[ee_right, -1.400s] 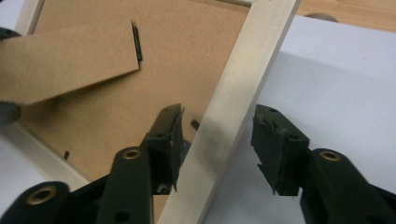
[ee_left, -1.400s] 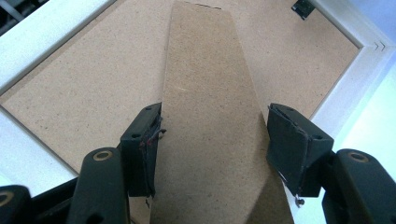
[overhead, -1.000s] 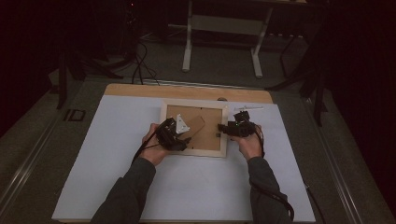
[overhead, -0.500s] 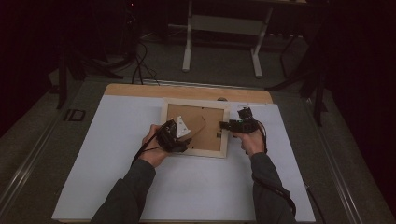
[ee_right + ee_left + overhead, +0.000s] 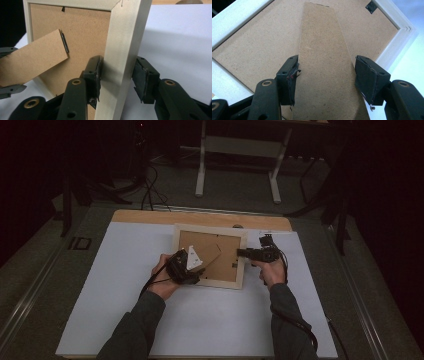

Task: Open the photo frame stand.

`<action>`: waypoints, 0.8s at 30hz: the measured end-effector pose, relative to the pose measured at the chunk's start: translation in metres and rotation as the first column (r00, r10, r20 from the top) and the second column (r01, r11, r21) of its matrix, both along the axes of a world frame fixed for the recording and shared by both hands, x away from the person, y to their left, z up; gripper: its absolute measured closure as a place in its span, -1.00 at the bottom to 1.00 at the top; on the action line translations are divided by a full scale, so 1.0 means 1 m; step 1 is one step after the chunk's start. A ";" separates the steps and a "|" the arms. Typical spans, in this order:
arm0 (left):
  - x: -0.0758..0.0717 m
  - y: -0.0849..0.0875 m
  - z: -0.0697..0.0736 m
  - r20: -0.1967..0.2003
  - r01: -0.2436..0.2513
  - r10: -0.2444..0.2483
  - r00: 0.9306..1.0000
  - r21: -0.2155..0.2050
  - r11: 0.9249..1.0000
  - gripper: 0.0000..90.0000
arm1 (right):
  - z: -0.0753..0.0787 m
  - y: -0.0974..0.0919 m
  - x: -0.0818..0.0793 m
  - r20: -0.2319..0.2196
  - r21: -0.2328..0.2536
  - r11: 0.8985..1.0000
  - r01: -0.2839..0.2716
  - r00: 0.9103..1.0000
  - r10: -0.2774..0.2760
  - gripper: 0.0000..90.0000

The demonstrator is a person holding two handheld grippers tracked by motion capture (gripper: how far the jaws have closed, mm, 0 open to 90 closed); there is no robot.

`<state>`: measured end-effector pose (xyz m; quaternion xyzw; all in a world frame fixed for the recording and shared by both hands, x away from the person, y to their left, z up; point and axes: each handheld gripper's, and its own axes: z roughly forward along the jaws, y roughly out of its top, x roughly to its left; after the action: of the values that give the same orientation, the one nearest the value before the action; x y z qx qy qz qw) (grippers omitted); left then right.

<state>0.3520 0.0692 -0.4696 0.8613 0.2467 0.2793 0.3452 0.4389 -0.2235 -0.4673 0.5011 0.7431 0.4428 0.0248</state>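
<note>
A pale wooden picture frame (image 5: 235,232) lies face down on the white table cover, brown backing up. Its cardboard stand (image 5: 209,261) is lifted off the backing. My left gripper (image 5: 194,266) is shut on that stand (image 5: 324,50), with a pad at each long edge (image 5: 325,75). My right gripper (image 5: 246,253) straddles the frame's right rail (image 5: 125,37). Its jaws have just been closing with the rail between them (image 5: 116,75); the inner pad touches the wood and the outer pad stands a sliver off it. The right gripper view shows the raised stand (image 5: 32,60) and the left gripper's tips (image 5: 10,69).
The white cover (image 5: 125,285) spreads wide to the left and toward the person. A strip of bare wooden tabletop (image 5: 150,216) shows at the far edge. Beyond it stand a metal frame leg (image 5: 201,165) and cables on the dark floor.
The right gripper's jaws have narrowed around the frame's right rail. The left gripper and the raised stand have stayed put.
</note>
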 end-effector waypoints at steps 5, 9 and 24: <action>0.001 0.003 0.002 -0.031 0.007 -0.008 0.999 -0.034 0.999 -0.10 | 0.000 -0.002 -0.005 0.011 0.007 1.000 -0.001 1.000 0.001 0.34; 0.006 0.009 0.005 -0.102 -0.006 -0.008 0.995 -0.139 0.990 -0.06 | 0.000 -0.002 -0.007 0.019 0.008 1.000 0.005 1.000 -0.005 0.35; 0.031 0.030 0.001 -0.421 -0.143 -0.030 0.907 -0.374 0.916 0.23 | 0.003 -0.001 -0.013 0.042 0.019 1.000 0.013 0.999 -0.014 0.37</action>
<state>0.3835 0.0994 -0.4684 0.8053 0.3915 0.0427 0.4432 0.4263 -0.2249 -0.4645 0.4969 0.7348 0.4601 0.0385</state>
